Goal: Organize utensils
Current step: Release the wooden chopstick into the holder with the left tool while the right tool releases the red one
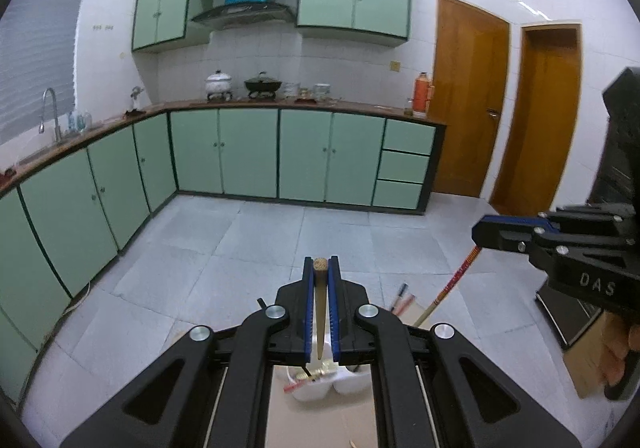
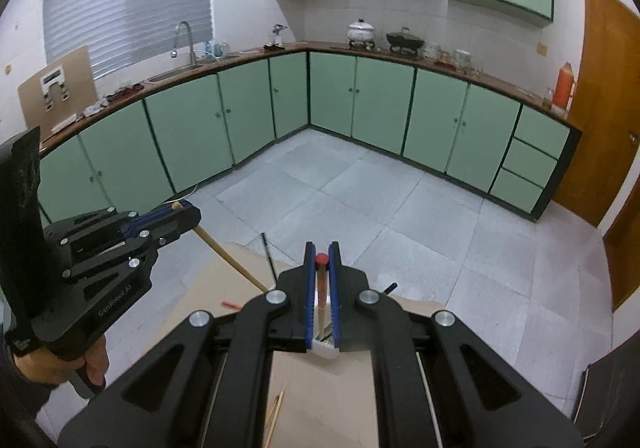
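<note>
The scene is a kitchen with a run of green base cabinets (image 1: 224,152) along two walls, over a grey tiled floor (image 1: 280,240). In the foreground, a cardboard-covered table (image 2: 320,388) carries the task items.

A white utensil holder (image 1: 320,388) stands on the table, directly below the left hand-held gripper (image 1: 320,268). It is mostly hidden, so its compartment count cannot be determined. A gold-coloured utensil end and a red item lie at its near edge.

Two hand-held grippers are in view, each with blue finger pads.

The left hand-held gripper is clamped on one light wooden chopstick (image 1: 320,312). The stick has a round patterned end face level with the fingertips. Its shaft runs down between the pads toward the holder. In the right wrist view the same stick slants from the gripper down toward the table.

The right hand-held gripper (image 2: 322,254) is clamped on one red-capped chopstick (image 2: 321,288). This stick has a round red tip, a red-orange patterned upper section and a pale lower shaft. It ends at the white holder edge below.

Loose items: two reddish sticks (image 1: 402,298) lie on the table past the holder, one thin black stick (image 2: 270,258) points upward near the table's far edge, and one small red piece (image 2: 231,304) lies flat.
</note>
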`<state>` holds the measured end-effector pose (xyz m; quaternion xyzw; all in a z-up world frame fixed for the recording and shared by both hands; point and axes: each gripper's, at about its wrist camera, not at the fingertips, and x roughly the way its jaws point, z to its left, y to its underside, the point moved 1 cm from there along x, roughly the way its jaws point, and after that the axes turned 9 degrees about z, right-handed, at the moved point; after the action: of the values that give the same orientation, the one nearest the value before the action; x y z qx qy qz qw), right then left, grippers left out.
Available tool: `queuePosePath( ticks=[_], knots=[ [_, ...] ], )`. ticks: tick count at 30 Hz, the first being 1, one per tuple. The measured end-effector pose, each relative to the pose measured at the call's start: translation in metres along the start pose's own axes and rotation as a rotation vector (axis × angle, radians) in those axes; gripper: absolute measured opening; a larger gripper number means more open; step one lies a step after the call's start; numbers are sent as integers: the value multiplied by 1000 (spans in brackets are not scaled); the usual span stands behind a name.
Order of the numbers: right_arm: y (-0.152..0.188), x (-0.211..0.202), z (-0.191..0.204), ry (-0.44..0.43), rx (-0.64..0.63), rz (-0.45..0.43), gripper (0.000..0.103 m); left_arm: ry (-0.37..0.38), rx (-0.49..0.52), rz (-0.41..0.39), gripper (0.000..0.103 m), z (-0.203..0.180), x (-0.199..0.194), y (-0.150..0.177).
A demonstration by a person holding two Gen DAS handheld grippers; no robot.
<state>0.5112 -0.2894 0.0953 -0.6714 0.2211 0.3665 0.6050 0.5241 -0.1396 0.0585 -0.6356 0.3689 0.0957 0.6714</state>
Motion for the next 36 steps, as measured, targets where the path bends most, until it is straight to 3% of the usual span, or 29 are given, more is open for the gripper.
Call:
queuePosePath(
  ticks=[7, 13, 15, 17, 21, 24, 27, 31, 33, 36],
  knots=[
    [4, 77, -23, -16, 86, 75, 5, -35, -24, 96, 6, 15, 74, 16],
    [23, 118, -31, -35, 125, 132, 9, -37, -33, 148, 8, 24, 99, 37],
    [26, 119, -32, -39, 130, 130, 22, -19, -35, 142, 24, 26, 95, 39],
    [29, 111, -33, -24, 119, 104, 23, -24, -13, 110, 38, 26, 80, 41],
    [41, 81, -40, -38, 124, 43, 24, -30, 28, 45, 42, 27, 38, 44],
    [66, 49, -45, -44, 113, -34, 24, -46, 32, -34, 55, 28, -7, 62],
    [116, 23, -37, -29, 83, -105, 26, -52, 35, -90, 62, 25, -47, 103],
    [213, 9, -10, 33, 33, -174, 31, -75, 56, -96, 68, 14, -70, 169],
    [254, 10, 0, 24, 52, -173, 37, -72, 59, -80, 70, 7, -75, 205],
    [319, 17, 21, 20, 76, -146, 39, -65, 39, -54, 76, -5, -79, 259]
  ],
)
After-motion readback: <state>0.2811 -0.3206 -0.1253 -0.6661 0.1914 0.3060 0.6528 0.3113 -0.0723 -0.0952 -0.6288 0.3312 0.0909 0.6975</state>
